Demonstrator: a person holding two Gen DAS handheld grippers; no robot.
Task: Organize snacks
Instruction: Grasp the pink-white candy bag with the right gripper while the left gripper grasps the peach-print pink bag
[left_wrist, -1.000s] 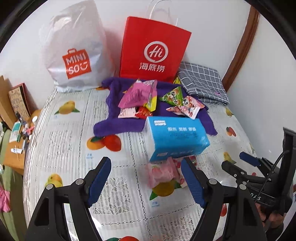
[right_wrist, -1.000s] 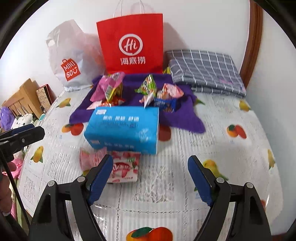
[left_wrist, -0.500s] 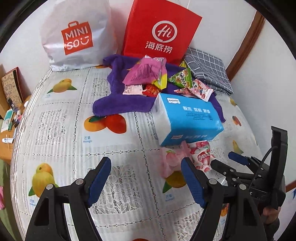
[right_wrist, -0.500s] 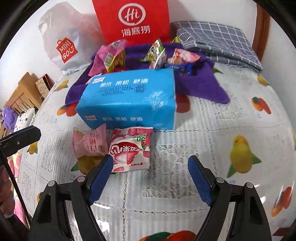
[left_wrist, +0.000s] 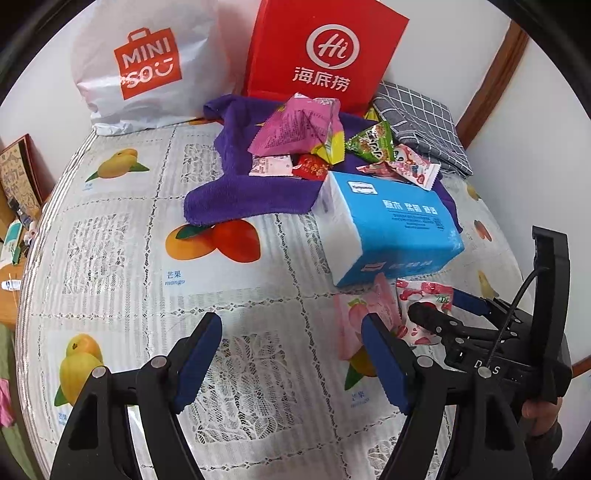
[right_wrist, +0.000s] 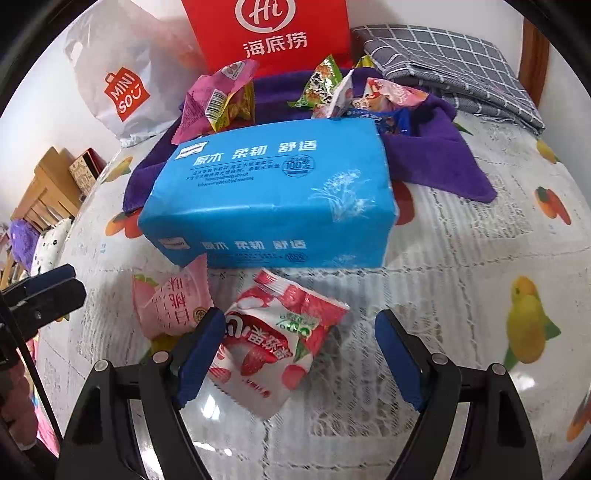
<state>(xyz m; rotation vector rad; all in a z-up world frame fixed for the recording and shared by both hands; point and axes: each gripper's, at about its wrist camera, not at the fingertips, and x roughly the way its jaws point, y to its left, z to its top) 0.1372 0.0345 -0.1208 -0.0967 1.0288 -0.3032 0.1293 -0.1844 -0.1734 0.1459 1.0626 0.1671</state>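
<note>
Right claw (right_wrist: 301, 354) apart, low over the strawberry snack packet (right_wrist: 273, 347), left finger touching its edge. Packet lies on the table (right_wrist: 461, 258) just in front of the blue tissue pack (right_wrist: 273, 195), beside the peach packet (right_wrist: 170, 302). Left claw (left_wrist: 291, 356) apart, holding nothing.

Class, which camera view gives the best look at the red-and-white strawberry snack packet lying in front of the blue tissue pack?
The right wrist view: the strawberry snack packet lies large and nearly whole between the open right gripper fingers. The left wrist view shows only a small part of it, behind the right gripper's finger.
</note>
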